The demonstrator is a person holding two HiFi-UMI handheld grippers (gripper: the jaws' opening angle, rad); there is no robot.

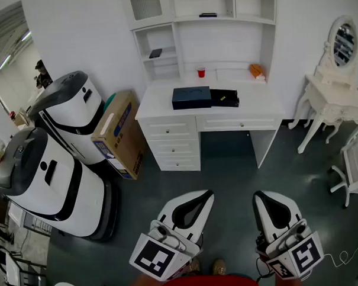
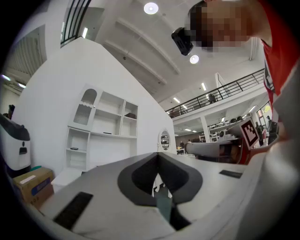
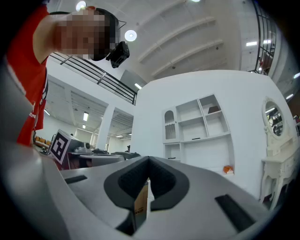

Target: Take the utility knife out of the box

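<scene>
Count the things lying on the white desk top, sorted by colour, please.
Dark: 2, a big box and a smaller box right beside it
Red: 1, a cup
Orange: 1, a small thing
Total: 4

I am looking down at a white worktop (image 1: 160, 108) standing against the wall. A dark box (image 1: 191, 97) is lying near its middle, a black tray (image 1: 225, 98) touching the box's right side. A red cup (image 1: 201, 72) is standing behind the box. An orange object (image 1: 256, 71) is sitting back right, well apart.
</scene>
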